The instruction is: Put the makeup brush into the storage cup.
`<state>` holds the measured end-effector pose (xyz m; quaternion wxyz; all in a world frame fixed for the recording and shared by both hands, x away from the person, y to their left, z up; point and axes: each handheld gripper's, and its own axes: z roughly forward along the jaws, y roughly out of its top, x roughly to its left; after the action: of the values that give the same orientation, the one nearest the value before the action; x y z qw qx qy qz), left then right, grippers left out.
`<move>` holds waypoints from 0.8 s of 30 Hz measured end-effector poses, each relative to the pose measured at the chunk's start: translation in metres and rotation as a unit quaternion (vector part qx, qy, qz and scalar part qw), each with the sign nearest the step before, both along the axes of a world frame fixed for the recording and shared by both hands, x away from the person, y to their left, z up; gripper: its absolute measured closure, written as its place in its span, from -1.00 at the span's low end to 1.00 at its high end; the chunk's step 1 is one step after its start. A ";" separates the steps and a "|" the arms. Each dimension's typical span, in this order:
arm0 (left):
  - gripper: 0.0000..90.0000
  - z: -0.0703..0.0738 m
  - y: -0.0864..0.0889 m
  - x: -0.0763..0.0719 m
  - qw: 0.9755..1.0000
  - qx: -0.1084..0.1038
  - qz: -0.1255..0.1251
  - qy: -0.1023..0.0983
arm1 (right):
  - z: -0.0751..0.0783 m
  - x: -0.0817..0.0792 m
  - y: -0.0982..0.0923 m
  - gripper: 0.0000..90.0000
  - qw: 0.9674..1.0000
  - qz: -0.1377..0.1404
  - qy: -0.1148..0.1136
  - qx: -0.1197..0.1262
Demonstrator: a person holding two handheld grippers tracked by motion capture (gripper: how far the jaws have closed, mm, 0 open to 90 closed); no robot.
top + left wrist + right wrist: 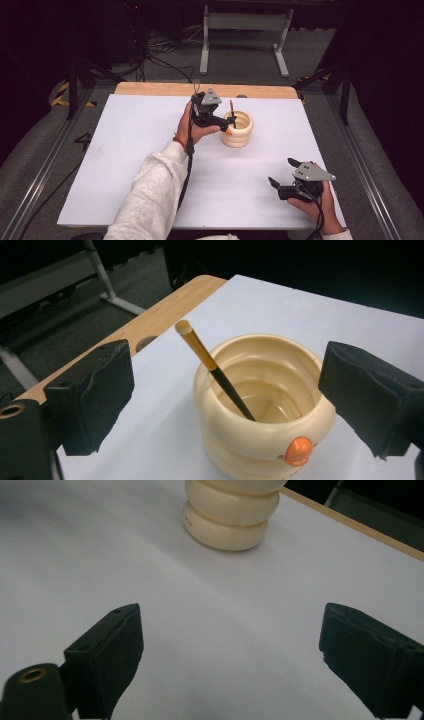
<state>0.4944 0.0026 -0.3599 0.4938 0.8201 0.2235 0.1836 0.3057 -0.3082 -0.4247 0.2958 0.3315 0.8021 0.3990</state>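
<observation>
While I looked down from the high view, my left gripper hung at the near-left side of the cream ribbed cup, which stood on the white board toward its far middle. A pencil stood in the cup, leaning against its rim, with its top rising above the opening. My left hand gripped the tool from below, the cable trailing back along my grey sleeve. My right gripper rested near the board's near-right corner, well apart from the cup, its jaws spread and nothing between them.

From the left gripper view, my two black pads stood wide, one at each side of the frame, and touched nothing (the cup sat between and beyond them, not gripped). The pencil, orange-yellow above and dark lower down with a pale round end, slanted up out of the cup toward the left, free of my pads. An orange knob showed on the cup's near wall. Behind, the wooden table edge ran along the board's border.

From the right gripper view, my pads were likewise wide apart over bare white board, holding nothing. The cup's lower rings stood farther off at the top of the frame, well clear of them.
</observation>
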 end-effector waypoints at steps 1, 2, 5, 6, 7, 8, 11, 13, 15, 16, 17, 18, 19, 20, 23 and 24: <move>-0.81 0.000 0.001 -0.001 1.000 -0.003 -0.003 0.007 | 0.000 0.000 0.000 -0.75 1.000 0.000 0.000 -0.001; -0.84 0.000 0.003 -0.001 1.000 -0.001 -0.003 0.003 | 0.000 0.000 0.000 -0.75 1.000 0.000 0.000 -0.001; -0.86 0.000 0.005 -0.002 1.000 0.004 -0.003 0.003 | 0.000 0.000 0.000 -0.75 1.000 0.000 0.001 -0.001; -0.85 0.000 0.006 -0.003 1.000 0.007 -0.005 0.006 | 0.000 0.000 0.000 -0.75 1.000 0.000 0.001 -0.001; -0.85 0.000 0.006 -0.004 1.000 0.012 -0.006 0.004 | 0.000 0.000 0.001 -0.75 1.000 0.000 0.002 -0.001; -0.85 0.000 0.006 -0.005 1.000 0.017 -0.007 -0.001 | 0.000 0.000 0.000 -0.75 1.000 0.001 0.001 -0.002; -0.85 0.000 0.007 -0.007 1.000 0.025 -0.010 -0.005 | 0.000 0.000 0.000 -0.75 1.000 0.000 0.000 -0.002; -0.85 0.000 0.007 -0.009 0.999 0.030 -0.010 -0.007 | 0.000 0.000 0.000 -0.75 1.000 0.000 0.000 0.000; -0.84 0.001 0.008 -0.011 0.999 0.039 -0.013 -0.011 | 0.000 0.000 0.000 -0.75 1.000 0.001 0.000 -0.002; -0.84 0.001 0.008 -0.012 0.999 0.043 -0.013 -0.015 | 0.000 0.000 0.000 -0.75 1.000 0.001 0.000 -0.002; -0.84 0.001 0.008 -0.013 0.999 0.045 -0.012 -0.016 | 0.000 0.000 0.000 -0.75 1.000 0.001 -0.001 -0.002; -0.84 0.001 0.009 -0.014 0.999 0.046 -0.014 -0.017 | 0.000 0.000 0.000 -0.75 1.000 0.000 0.000 -0.002; -0.84 0.002 0.009 -0.016 0.999 0.048 -0.014 -0.016 | 0.000 0.000 0.000 -0.75 1.000 0.000 0.000 -0.002; -0.84 0.002 0.009 -0.016 0.998 0.050 -0.015 -0.019 | 0.000 0.000 0.000 -0.75 1.000 0.000 0.000 -0.003; -0.84 0.003 0.011 -0.019 0.998 0.055 -0.018 -0.021 | 0.000 0.000 0.000 -0.75 1.000 0.000 0.000 -0.002; -0.84 0.003 0.011 -0.021 0.998 0.058 -0.018 -0.024 | 0.000 0.000 0.000 -0.75 1.000 0.001 0.000 -0.002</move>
<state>0.4739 0.0135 -0.3566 0.4535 0.8467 0.1857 0.2070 0.3055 -0.3082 -0.4246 0.2965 0.3303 0.8031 0.3975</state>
